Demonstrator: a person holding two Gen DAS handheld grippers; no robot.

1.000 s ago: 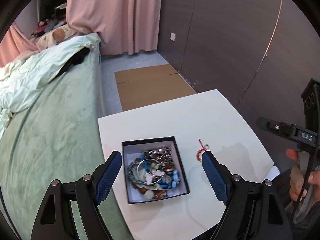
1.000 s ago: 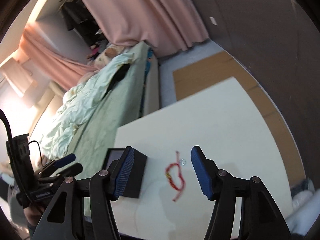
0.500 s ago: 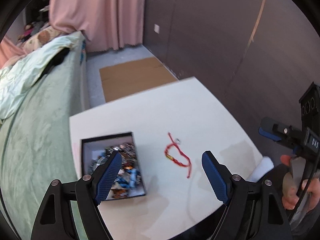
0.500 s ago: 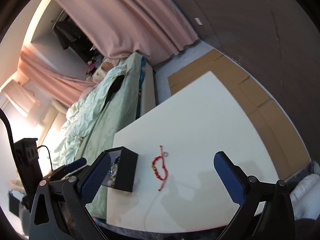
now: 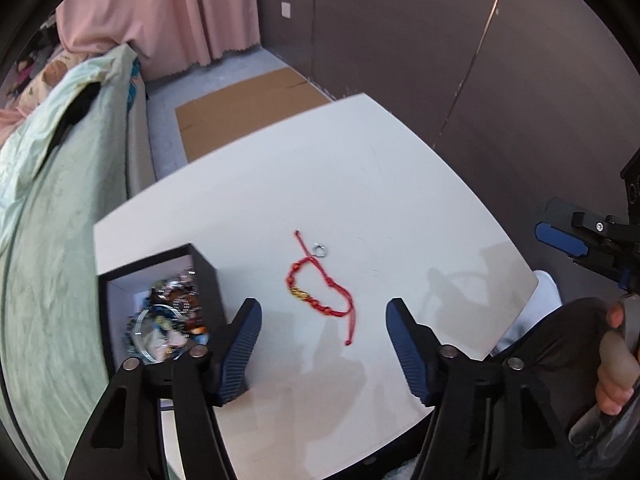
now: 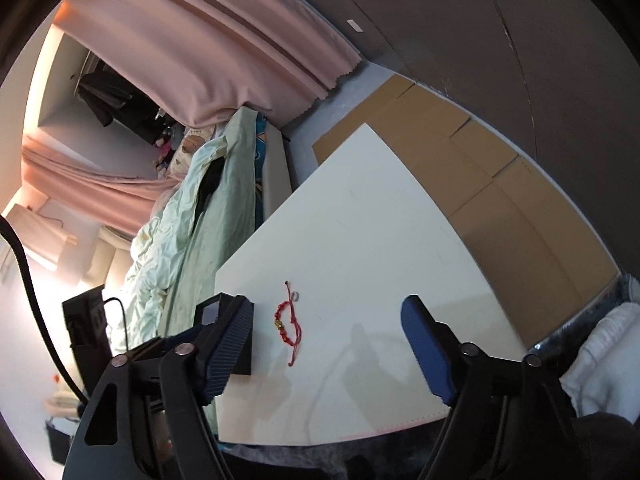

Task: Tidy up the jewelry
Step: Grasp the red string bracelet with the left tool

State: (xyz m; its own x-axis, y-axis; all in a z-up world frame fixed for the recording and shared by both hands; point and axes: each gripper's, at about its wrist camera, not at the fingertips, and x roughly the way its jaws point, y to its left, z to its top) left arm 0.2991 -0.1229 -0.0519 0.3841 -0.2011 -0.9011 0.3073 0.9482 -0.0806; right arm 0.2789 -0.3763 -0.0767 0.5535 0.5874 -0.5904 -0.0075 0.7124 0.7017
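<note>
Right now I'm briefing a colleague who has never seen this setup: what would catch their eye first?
The red cord bracelet lying loose mid-table, a small silver ring just beyond it. Next, the black box heaped with tangled jewelry at the white table's bed-side edge. Both grippers, left and right, hang open and empty above.

- Both fisheye views bend straight lines near the rim, and a black vignette rings each picture.
- The white surface (image 5: 360, 184) is evenly and brightly lit; soft grey shadows of the tongs fall on its near part.
- In the right wrist view, strong warm light burns in from the far left, washing out the wall and the pink curtain (image 6: 224, 52) with glare.
- The jewelry box (image 5: 160, 312) in the left wrist view is smeared by blur; the red bracelet (image 5: 320, 292) stays fairly sharp.
- The dark wall (image 5: 460, 40) looks dim.
</note>
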